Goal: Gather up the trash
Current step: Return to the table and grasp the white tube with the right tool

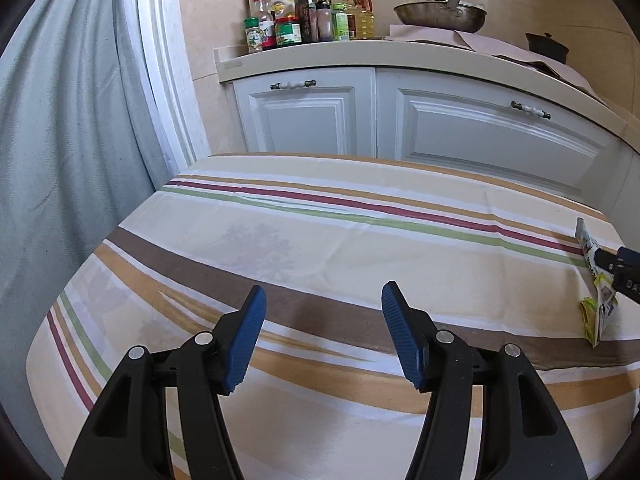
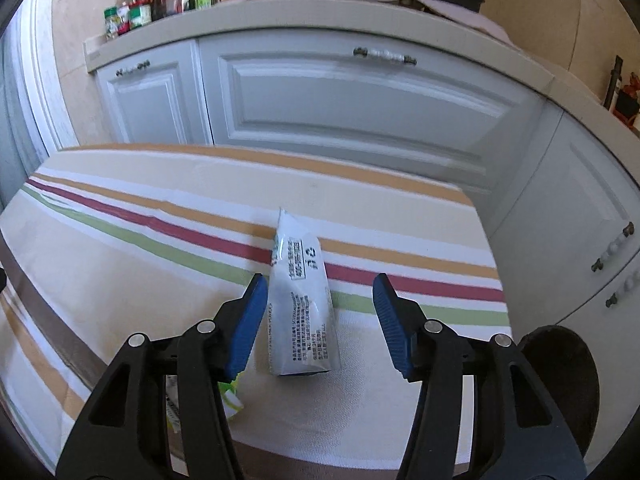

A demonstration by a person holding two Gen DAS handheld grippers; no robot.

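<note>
To pick up the white packet (image 2: 300,300) cleanly, I would lower the right tongs (image 2: 320,320) so both pads straddle its narrow width, then close gently — it looks thin and crushable. These tongs stand wide with nothing gripped; the packet lies on the striped desk (image 2: 120,260) at frame centre, between the pads, nearer the left one. The left tongs (image 1: 322,334) hang wide and empty over bare cloth — the packet (image 1: 596,280) sits at the far right edge.
</note>
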